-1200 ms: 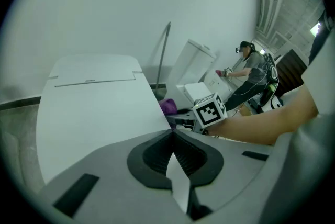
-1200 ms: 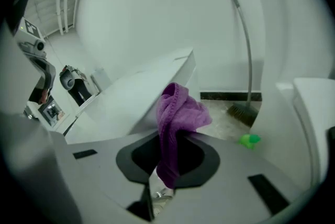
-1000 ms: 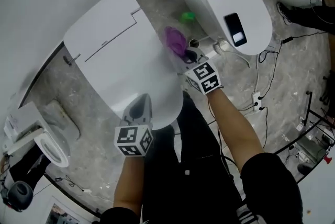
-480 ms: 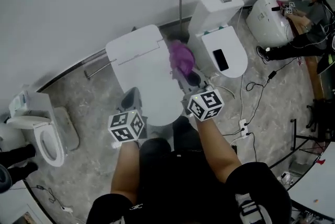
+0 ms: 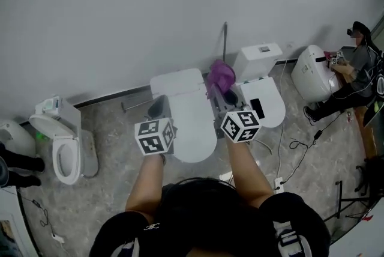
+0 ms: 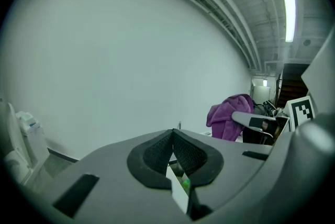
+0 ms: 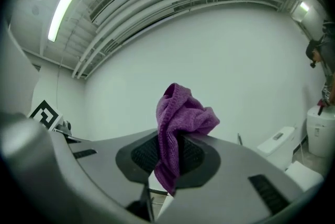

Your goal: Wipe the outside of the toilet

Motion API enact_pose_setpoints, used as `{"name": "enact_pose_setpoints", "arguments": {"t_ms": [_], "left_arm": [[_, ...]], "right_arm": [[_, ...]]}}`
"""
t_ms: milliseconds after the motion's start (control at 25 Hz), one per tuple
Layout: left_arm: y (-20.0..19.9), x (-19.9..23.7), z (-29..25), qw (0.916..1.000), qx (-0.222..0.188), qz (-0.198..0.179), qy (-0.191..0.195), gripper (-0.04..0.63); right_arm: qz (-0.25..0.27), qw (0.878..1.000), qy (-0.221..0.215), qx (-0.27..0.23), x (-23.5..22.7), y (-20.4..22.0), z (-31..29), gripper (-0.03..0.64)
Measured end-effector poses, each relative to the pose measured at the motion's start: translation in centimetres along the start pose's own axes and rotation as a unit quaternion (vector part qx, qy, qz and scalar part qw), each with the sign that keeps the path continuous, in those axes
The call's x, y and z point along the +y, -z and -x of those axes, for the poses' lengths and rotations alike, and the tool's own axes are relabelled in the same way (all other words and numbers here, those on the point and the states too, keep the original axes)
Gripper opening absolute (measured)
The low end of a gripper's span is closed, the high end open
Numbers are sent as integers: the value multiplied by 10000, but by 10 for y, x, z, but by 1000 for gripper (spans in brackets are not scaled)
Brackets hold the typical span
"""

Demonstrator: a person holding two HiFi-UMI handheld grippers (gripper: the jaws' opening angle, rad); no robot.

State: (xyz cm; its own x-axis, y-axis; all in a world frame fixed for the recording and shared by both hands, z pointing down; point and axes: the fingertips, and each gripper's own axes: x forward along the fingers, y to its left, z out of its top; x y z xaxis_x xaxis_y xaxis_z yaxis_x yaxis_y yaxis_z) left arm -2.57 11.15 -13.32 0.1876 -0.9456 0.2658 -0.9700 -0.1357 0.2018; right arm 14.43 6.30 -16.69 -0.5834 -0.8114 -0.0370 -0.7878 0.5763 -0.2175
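Step, judged: cloth was lifted clear, no wiping contact | right tool was clamped on purple cloth | left tool had jaws together, empty | toilet stood below, lid shut | next move called for lowering cloth onto toilet's outer shell.

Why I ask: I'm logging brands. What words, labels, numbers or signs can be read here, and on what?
No text can be read in any view.
Left cube and right cube: black-and-white squares only, no letters.
Bluish label on the far-left toilet's tank: too small to read.
Phone: dark screen, nothing legible.
Cloth: no tag shows.
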Motion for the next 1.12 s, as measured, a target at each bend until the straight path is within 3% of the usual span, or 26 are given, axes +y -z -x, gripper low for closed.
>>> {"name": "enact_pose_setpoints", "arguments": {"t_ms": [160,360,600,760,960,1120], "left_arm": [[-21,-28,10,9997,-45,-230,-76,8],[-29,-53,14,9993,-30,-373,-24,8],[-31,-65,7,10000,-27,-18,45,8],[-28,-78,0,10000,31,-38,67,8],[-25,-84,-3,9999,63,-60,70,9],[-23,-90,-5,9998,71,-119,108,8]], "right_arm": [[341,9992,-193,17,15,-29,8,57],[76,9997,-194,-114,9,-47,20,56],[34,9990,-432,-101,2,-54,21,55],[-163,9980,-593,-138,-2,-59,22,56],[257,9967,-765,-103,6,-60,25,57],[292,9958,-864,-114,5,-60,27,57]]}}
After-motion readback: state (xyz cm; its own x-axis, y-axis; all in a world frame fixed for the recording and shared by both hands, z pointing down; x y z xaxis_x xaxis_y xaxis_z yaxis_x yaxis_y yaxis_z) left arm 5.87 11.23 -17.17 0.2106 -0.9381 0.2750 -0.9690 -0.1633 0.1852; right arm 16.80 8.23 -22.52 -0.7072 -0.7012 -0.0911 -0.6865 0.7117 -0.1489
